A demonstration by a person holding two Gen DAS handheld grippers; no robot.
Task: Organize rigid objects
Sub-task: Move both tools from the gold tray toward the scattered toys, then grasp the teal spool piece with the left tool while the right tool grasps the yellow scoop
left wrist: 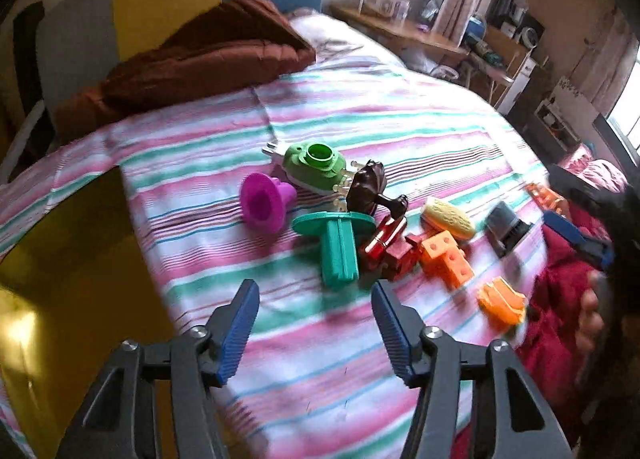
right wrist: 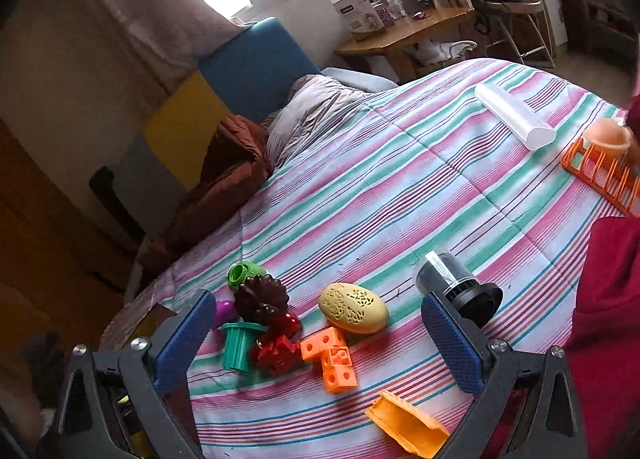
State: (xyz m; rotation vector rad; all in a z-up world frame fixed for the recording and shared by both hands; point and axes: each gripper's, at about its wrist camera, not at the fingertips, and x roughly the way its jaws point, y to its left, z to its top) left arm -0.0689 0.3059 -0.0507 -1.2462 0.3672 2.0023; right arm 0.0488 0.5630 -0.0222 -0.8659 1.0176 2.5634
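The left gripper [left wrist: 316,323] points steeply down at the bed, its two blue-padded fingers [left wrist: 238,333] spread apart with nothing between them and touching nothing. The right gripper [right wrist: 320,351] tilts down less steeply and is rolled a little to one side; its fingers [right wrist: 450,343] stand wider apart, also empty and clear of everything. In the left wrist view, the right gripper's blue tip shows at the right edge, with the person's hand [left wrist: 592,319] wrapped around its dark handle, fingers curled, below a red sleeve [left wrist: 560,271].

Toys [left wrist: 340,219] clustered on bedspread [left wrist: 360,119]
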